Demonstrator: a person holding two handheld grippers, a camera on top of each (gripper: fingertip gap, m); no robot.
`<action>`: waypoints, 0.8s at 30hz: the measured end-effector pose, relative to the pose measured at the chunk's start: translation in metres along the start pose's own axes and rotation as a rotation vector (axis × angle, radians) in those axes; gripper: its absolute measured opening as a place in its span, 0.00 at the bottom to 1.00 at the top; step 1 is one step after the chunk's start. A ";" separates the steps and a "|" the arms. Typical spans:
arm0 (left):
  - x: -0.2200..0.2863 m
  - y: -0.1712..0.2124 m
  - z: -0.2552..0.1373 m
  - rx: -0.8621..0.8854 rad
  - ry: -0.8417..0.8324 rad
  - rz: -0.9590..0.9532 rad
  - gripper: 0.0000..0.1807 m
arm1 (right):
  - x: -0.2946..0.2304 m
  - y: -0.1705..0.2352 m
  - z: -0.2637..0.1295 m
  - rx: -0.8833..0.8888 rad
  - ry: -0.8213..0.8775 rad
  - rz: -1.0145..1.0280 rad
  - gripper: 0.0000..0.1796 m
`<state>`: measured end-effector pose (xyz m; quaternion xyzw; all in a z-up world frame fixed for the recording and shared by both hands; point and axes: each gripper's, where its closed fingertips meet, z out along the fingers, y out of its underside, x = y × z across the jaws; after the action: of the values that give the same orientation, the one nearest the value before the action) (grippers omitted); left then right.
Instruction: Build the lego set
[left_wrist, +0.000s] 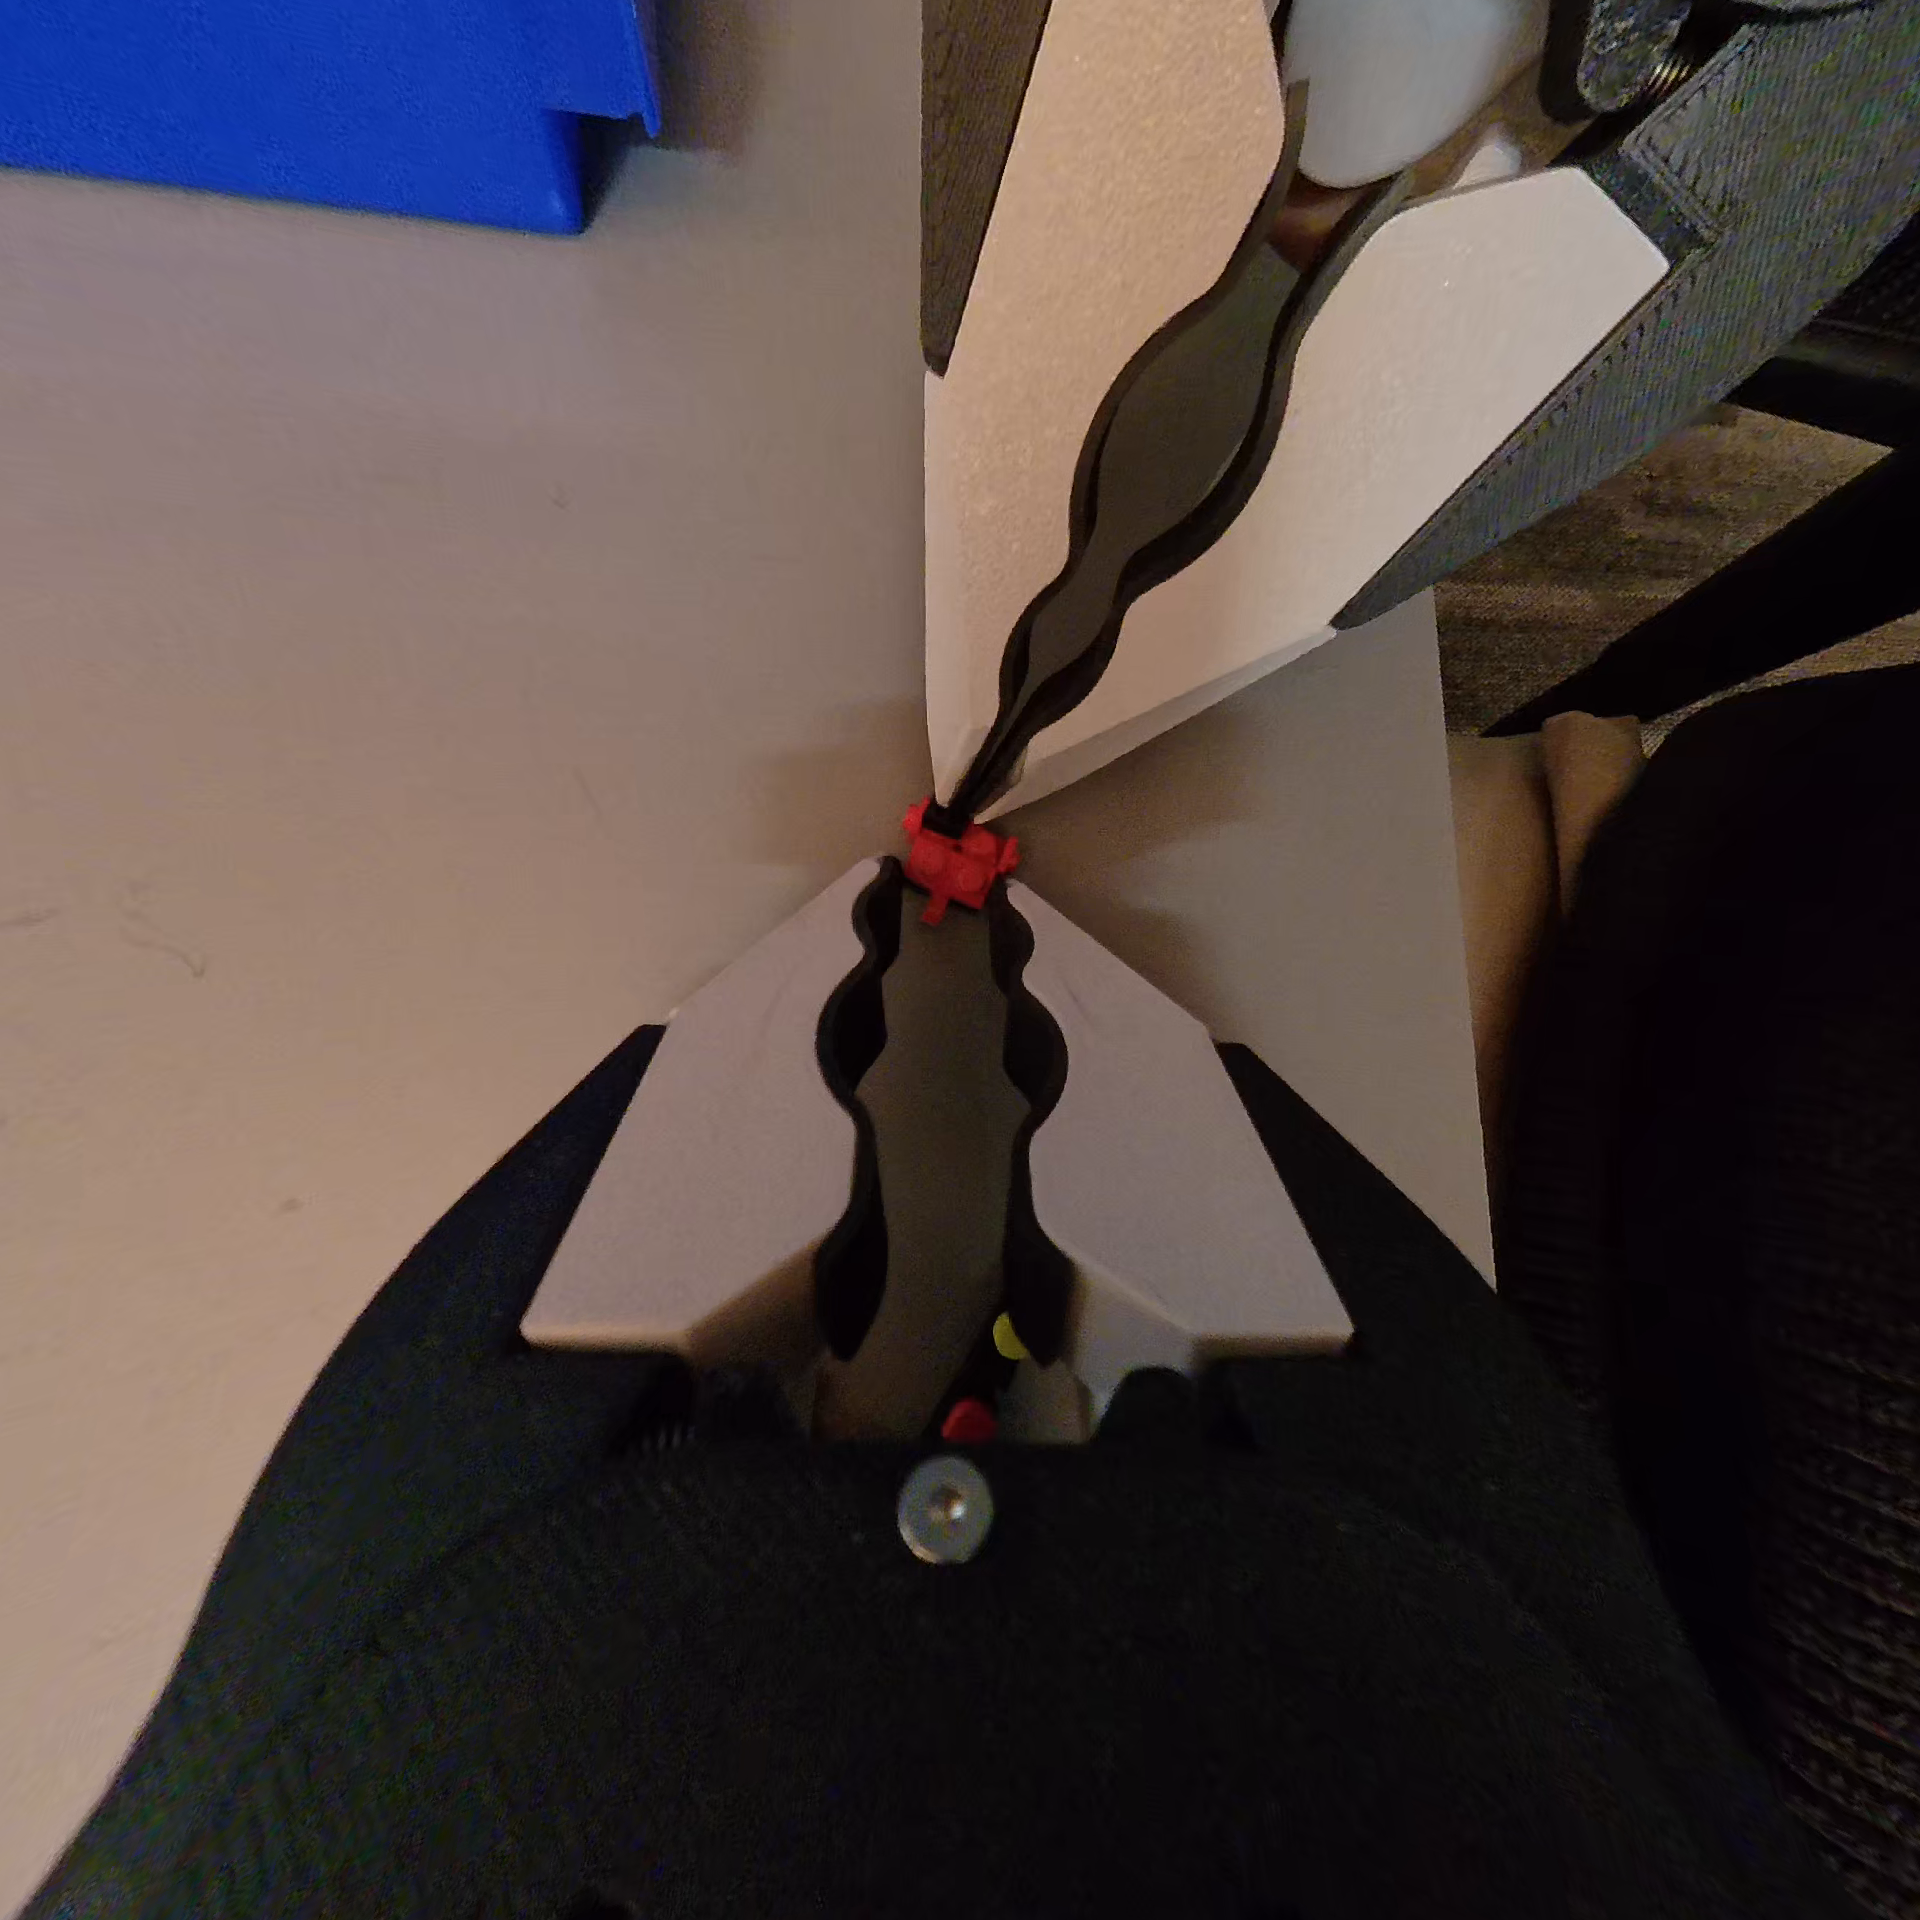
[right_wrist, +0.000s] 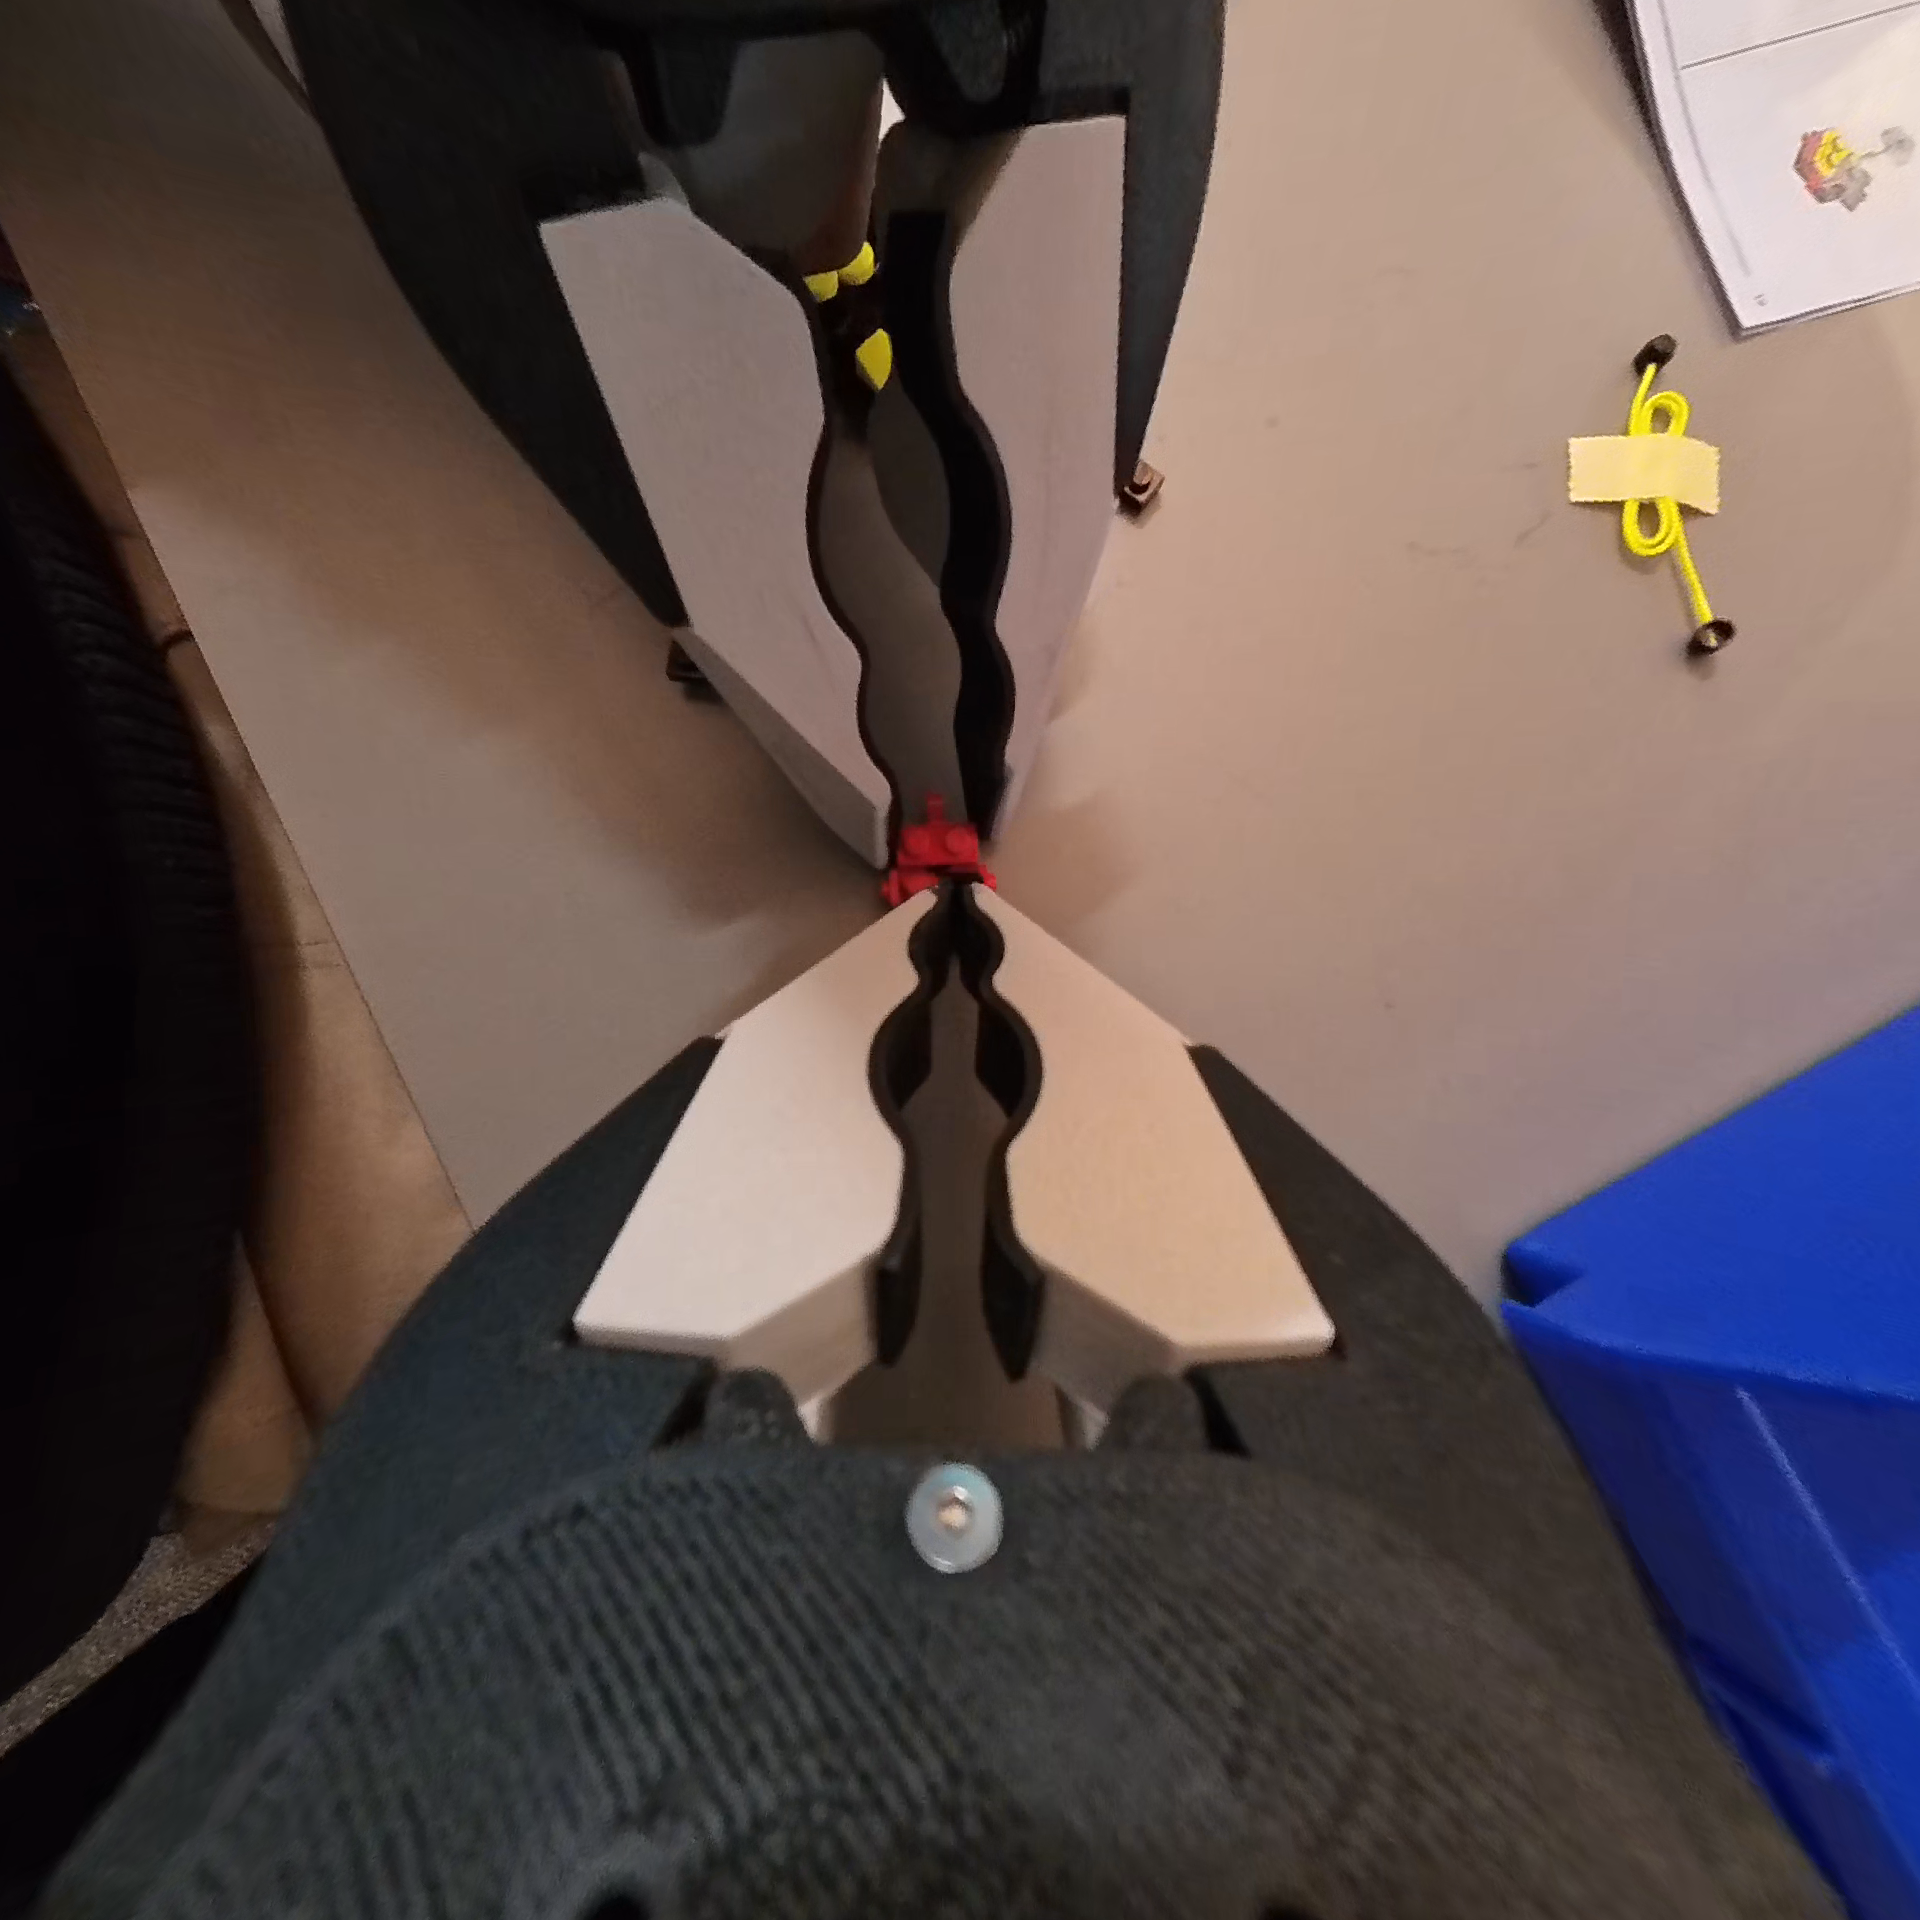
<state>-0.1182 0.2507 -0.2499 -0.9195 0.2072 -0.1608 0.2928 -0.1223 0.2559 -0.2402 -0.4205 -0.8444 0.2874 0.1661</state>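
A small red lego assembly (left_wrist: 956, 862) with studs and side clips sits between the fingertips of my left gripper (left_wrist: 951, 875), whose pads press on its two sides above the grey table (left_wrist: 416, 727). My right gripper (left_wrist: 951, 808) comes in from the far side with its black pads together, and its tip rests on top of the red assembly. In the right wrist view my right gripper (right_wrist: 951, 896) is shut tip to tip right against the red assembly (right_wrist: 935, 850), which my left gripper (right_wrist: 935, 831) holds from the opposite side.
A blue bin (left_wrist: 312, 94) stands at the table's far left and also shows in the right wrist view (right_wrist: 1714, 1403). A taped yellow cord (right_wrist: 1652, 478), an instruction sheet (right_wrist: 1797, 135) and a small brown piece (right_wrist: 1141, 488) lie on the table. Yellow pieces (right_wrist: 857, 312) show behind the left gripper's fingers. My two grippers' fingertips are within a few centimetres of each other.
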 end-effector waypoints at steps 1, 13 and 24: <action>0.000 0.000 0.000 0.000 0.000 0.000 0.08 | 0.000 0.000 0.000 -0.002 0.000 -0.002 0.00; 0.000 0.000 0.000 -0.002 -0.005 0.005 0.08 | -0.001 -0.003 0.001 -0.055 0.019 -0.044 0.00; 0.001 0.000 0.001 -0.004 -0.011 0.012 0.08 | -0.003 -0.001 0.002 -0.110 0.033 -0.045 0.00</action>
<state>-0.1174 0.2508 -0.2503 -0.9196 0.2113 -0.1536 0.2933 -0.1225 0.2525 -0.2412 -0.4145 -0.8653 0.2300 0.1630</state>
